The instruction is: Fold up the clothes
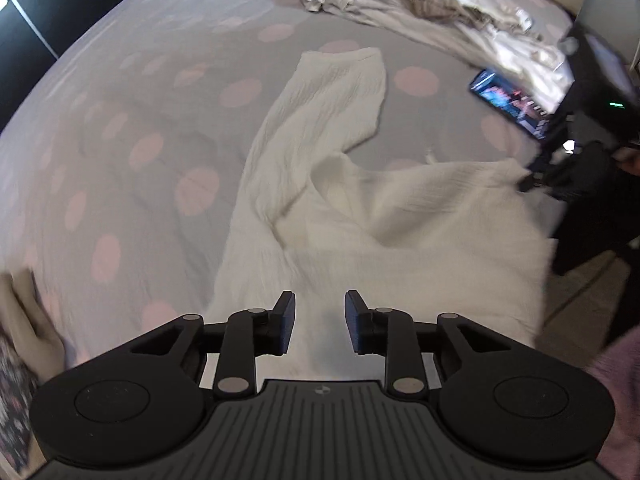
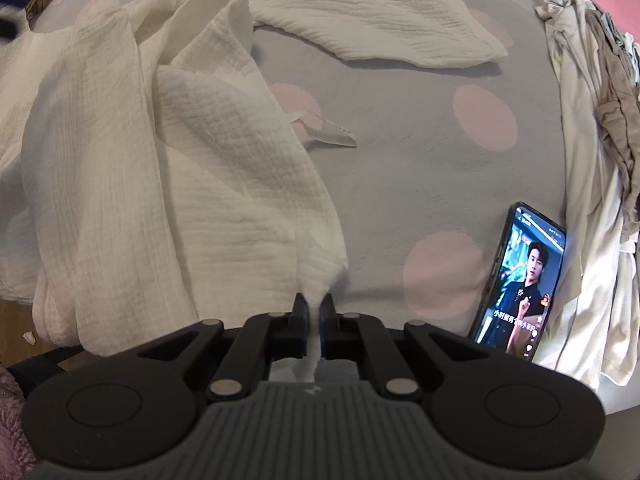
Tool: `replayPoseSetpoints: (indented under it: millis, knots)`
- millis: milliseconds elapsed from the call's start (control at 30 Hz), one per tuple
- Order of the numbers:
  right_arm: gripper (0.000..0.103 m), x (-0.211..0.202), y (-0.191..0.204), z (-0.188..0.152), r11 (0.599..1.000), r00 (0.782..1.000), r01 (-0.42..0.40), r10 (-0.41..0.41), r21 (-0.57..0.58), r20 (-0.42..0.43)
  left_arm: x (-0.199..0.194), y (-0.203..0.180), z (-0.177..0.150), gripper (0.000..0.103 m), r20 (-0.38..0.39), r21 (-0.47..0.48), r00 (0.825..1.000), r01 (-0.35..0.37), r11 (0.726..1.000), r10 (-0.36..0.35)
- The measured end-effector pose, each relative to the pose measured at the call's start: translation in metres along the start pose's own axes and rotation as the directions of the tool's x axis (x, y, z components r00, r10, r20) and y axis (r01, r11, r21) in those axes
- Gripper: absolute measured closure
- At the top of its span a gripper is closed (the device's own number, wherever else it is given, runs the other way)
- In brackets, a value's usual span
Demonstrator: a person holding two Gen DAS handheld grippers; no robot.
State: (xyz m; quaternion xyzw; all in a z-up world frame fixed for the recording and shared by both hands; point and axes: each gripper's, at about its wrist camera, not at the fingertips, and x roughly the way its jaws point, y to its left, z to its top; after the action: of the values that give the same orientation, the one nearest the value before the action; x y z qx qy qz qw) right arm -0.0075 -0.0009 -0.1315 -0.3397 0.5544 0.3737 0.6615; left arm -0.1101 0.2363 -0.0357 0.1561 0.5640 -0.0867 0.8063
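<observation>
Right wrist view shows the right gripper (image 2: pixel 314 312) pinching a corner of the white crinkled garment (image 2: pixel 160 160), fingers nearly closed with a thin strip of cloth running between them. The garment lies spread on the dotted bedsheet (image 2: pixel 400 160), one long sleeve or leg (image 2: pixel 380 36) stretched away and the body bunched in ridges. From the left wrist, the left gripper (image 1: pixel 320 322) hovers over the near edge of the cloth, fingers wide apart and holding nothing. A phone (image 2: pixel 520 280) rests just beside the pile of other clothes (image 2: pixel 592 160), near the held corner. The grip looks thin, though blur makes this uncertain: a hard pull could slip the cloth free, and a sweeping fold could knock the phone.
</observation>
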Motion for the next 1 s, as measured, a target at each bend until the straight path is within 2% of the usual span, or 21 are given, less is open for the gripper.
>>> replayPoseSetpoints:
  millis: [100,167,200,400,467,533,567,600,633,800,1000]
  knots:
    - [0.096,0.005,0.003,0.002,1.000,1.000,-0.003,0.003,-0.020,-0.013,0.038,0.012,0.023,0.076,-0.008,0.008,1.000,-0.004,1.000,0.004]
    - [0.096,0.006,0.005,0.005,0.999,1.000,-0.007,0.007,-0.032,-0.012,0.061,0.024,0.036,0.063,-0.017,-0.005,1.000,-0.008,1.000,0.008]
    - [0.096,0.007,0.006,0.006,0.999,1.000,-0.009,0.009,-0.038,-0.012,0.073,0.030,0.041,0.052,-0.022,-0.015,1.000,-0.014,1.000,0.014]
    - [0.096,0.012,0.015,0.012,0.997,1.000,-0.015,0.013,-0.077,-0.028,0.131,0.051,0.054,0.051,-0.071,-0.063,0.997,-0.031,0.998,0.027]
    - [0.096,0.013,0.017,0.013,0.996,0.999,-0.013,0.010,-0.090,-0.032,0.145,0.055,0.054,0.058,-0.085,-0.081,0.996,-0.036,0.996,0.030]
    - [0.096,0.014,0.020,0.014,0.995,0.999,-0.011,0.008,-0.101,-0.034,0.153,0.060,0.052,0.078,-0.086,-0.114,0.996,-0.029,0.993,0.019]
    - [0.096,0.014,0.022,0.014,0.994,0.999,-0.011,0.007,-0.107,-0.035,0.153,0.061,0.051,0.082,-0.079,-0.139,0.997,-0.022,0.990,0.011]
    - [0.096,0.014,0.022,0.014,0.994,0.999,-0.008,0.004,-0.110,-0.034,0.152,0.063,0.049,0.091,-0.071,-0.161,0.997,-0.023,0.987,0.012]
    - [0.096,0.014,0.023,0.014,0.994,0.999,-0.001,-0.002,-0.112,-0.033,0.149,0.063,0.048,0.094,-0.063,-0.173,0.998,-0.029,0.985,0.018]
    - [0.096,0.010,0.027,0.012,0.992,0.999,0.028,-0.030,-0.123,-0.018,0.115,0.071,0.037,0.096,-0.008,-0.217,0.995,-0.098,0.971,0.099]
    - [0.096,0.004,0.029,0.011,0.990,0.997,0.075,-0.075,-0.120,0.009,0.055,0.100,0.003,0.096,-0.010,-0.313,0.974,-0.218,0.924,0.226]
